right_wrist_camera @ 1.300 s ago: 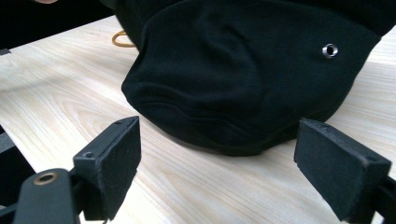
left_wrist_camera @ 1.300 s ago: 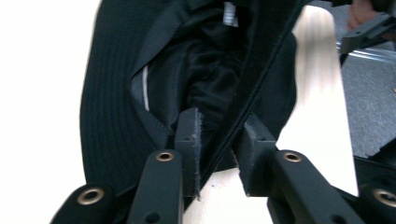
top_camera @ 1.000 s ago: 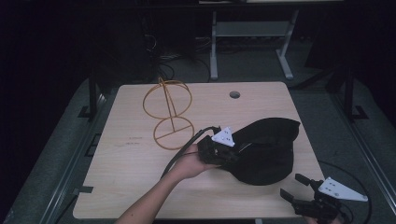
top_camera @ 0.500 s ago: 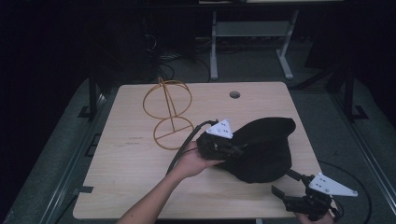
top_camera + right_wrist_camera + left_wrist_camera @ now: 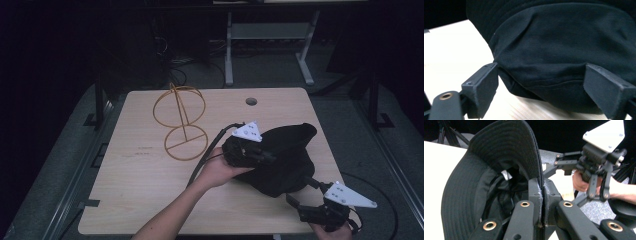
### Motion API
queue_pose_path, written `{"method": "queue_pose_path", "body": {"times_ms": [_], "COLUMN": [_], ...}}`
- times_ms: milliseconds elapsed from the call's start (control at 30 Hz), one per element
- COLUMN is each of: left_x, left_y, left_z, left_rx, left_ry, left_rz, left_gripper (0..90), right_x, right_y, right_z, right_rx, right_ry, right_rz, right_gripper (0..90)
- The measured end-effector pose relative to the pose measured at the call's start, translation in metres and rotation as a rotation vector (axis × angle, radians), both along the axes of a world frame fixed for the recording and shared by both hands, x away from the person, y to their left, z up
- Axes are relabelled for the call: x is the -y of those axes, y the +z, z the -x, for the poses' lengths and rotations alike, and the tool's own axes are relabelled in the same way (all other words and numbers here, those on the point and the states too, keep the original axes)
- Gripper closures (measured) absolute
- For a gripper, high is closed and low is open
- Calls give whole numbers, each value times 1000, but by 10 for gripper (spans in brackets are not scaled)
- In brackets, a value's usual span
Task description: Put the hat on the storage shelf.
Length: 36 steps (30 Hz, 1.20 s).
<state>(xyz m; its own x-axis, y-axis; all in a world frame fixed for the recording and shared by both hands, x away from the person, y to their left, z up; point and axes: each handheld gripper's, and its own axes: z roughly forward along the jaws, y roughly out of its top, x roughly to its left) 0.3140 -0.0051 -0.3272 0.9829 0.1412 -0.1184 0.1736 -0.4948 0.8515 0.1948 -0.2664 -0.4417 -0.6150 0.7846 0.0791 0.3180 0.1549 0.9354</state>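
A black bucket hat (image 5: 287, 157) rests on the right half of the wooden table (image 5: 140, 190), tilted up on its left side. My left gripper (image 5: 269, 156) is shut on the hat's brim; the left gripper view has the jaws (image 5: 543, 186) pinched together on the stitched brim (image 5: 506, 150), with the hat's inside open to the camera. My right gripper (image 5: 301, 191) stands open at the hat's near right side. In the right gripper view the hat's crown (image 5: 564, 42) bulges between the spread fingers (image 5: 484, 82), with no pad pressing on it.
A gold wire hat stand (image 5: 180, 122), a round base with a ring frame above it, stands on the left part of the table. A cable hole (image 5: 251, 101) lies near the far edge. Dark floor and a metal frame (image 5: 270, 35) lie beyond the table.
My left gripper has risen a little with the hat's brim in it, tilting the hat up. My right gripper has moved left and closer to the hat's crown.
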Motion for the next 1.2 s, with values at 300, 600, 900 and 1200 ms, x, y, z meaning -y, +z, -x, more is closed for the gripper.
{"method": "queue_pose_path", "body": {"times_ms": [300, 600, 900, 1200], "left_x": [11, 21, 22, 3], "left_y": [6, 15, 18, 15], "left_z": [4, 3, 4, -2], "left_rx": [3, -8, 7, 24], "left_ry": [-15, -26, -24, 44], "left_rz": [7, 30, 14, -8], "left_gripper": [864, 866, 865, 829], "right_x": [-10, -12, -14, -6], "right_y": [-2, -6, -4, 5], "right_z": [-12, -23, -29, -26], "right_rx": [3, -7, 27, 38], "right_ry": [-8, -11, -8, 24], "right_rz": [61, 121, 160, 137], "right_gripper": [135, 407, 728, 850]}}
